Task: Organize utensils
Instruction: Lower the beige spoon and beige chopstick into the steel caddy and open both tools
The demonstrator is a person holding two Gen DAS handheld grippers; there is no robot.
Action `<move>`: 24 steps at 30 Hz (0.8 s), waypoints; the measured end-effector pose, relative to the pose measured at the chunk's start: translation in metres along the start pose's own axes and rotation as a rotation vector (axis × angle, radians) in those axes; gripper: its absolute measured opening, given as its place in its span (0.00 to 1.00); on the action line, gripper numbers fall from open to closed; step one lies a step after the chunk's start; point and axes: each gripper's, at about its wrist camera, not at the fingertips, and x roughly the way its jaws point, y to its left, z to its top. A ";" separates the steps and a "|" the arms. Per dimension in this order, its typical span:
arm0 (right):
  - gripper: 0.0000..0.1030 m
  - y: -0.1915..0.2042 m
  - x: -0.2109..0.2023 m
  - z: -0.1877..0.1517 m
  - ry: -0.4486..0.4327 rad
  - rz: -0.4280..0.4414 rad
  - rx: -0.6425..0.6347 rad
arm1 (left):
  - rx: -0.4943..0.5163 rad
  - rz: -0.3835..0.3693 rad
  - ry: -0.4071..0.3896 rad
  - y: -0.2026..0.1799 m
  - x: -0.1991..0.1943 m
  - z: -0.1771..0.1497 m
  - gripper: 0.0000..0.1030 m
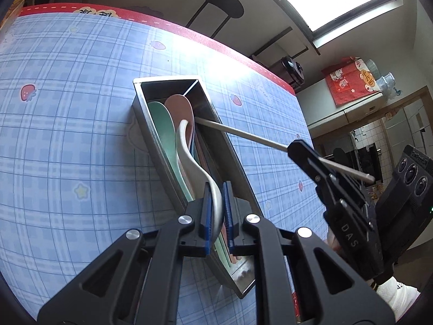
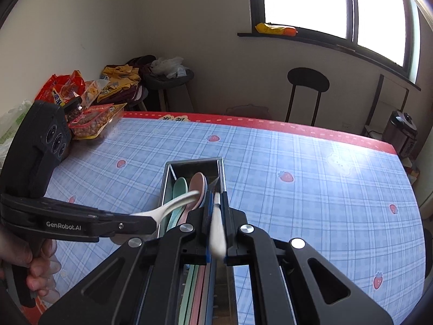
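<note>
A steel utensil box (image 1: 140, 108) (image 2: 166, 178) with a divider sits on the blue plaid tablecloth. A green spoon (image 1: 159, 119) (image 2: 180, 187) and a pink spoon (image 1: 178, 105) (image 2: 197, 181) lie in its left compartment. My left gripper (image 1: 216, 205) is shut on a white spoon (image 1: 186, 146) (image 2: 173, 205), held over the box with its bowl above the other spoons. My right gripper (image 2: 216, 216), also in the left wrist view (image 1: 297, 149), is shut on a white chopstick (image 1: 243, 134) (image 2: 216, 227), whose tip points into the right compartment.
Snack bags (image 2: 89, 113) lie on the table's far left corner. A black stool (image 2: 307, 81) stands beyond the red far edge (image 2: 270, 123). A rice cooker (image 2: 400, 132) sits off the right side. Plaid table surface surrounds the box.
</note>
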 end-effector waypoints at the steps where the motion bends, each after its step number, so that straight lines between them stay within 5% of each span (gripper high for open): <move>1: 0.06 0.000 0.003 -0.003 0.012 0.001 0.005 | -0.001 0.003 0.002 -0.001 0.003 0.002 0.12; 21: 0.07 0.007 0.052 -0.037 0.229 0.039 0.004 | -0.018 0.027 0.053 -0.015 0.054 0.027 0.13; 24: 0.07 0.009 0.051 -0.040 0.244 0.051 -0.003 | -0.003 0.043 0.051 -0.019 0.056 0.027 0.24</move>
